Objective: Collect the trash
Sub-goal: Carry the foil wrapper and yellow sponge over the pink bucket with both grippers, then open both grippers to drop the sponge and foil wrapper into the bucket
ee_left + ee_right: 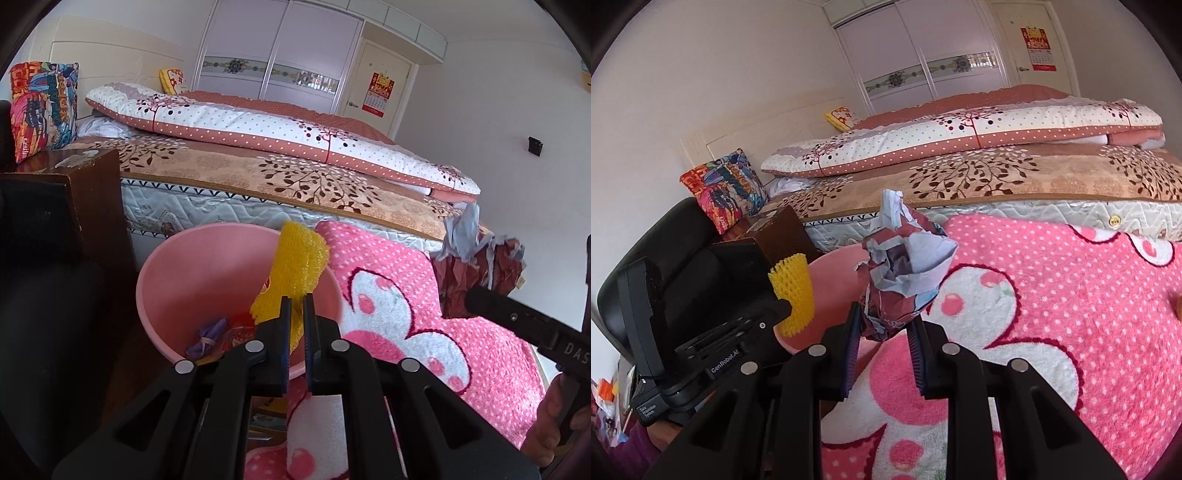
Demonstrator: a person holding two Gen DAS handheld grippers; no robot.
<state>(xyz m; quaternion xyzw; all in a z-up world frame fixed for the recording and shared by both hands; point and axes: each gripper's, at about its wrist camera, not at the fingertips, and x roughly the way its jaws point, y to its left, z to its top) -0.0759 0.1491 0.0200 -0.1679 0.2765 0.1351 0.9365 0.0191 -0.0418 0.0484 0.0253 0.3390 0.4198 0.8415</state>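
Beside the bed (pixel 258 173), down on the floor, sits a pink bin (pixel 177 280) with a few bits already in the bottom, including something purple (pixel 208 334) and something red (can't make out what they are). Left claw (pixel 297 301) is clenched on a yellow foam net sleeve (pixel 299 258), the kind fruit comes wrapped in, and it's holding that right over the bin's opening, sticking up from the pinch point.

Right claw (pixel 882 325) is grasping a crumpled wad of paper (pixel 905 266), dark red and pale blue-white, jaws pressed on the lower end so most of the wad pokes up above them. From the left wrist view that wad (pixel 476 269) sits off to the right of the bin, over the pink spotted blanket (pixel 424 306), not above the bin.

That blanket hangs down the side of the mattress, right next to the bin. A dark wooden nightstand (pixel 85 184) stands on the bin's other side, with a colourful printed cushion (pixel 44 110) on top. A hand (pixel 554 424) shows at the right edge, gripping the right device's handle.
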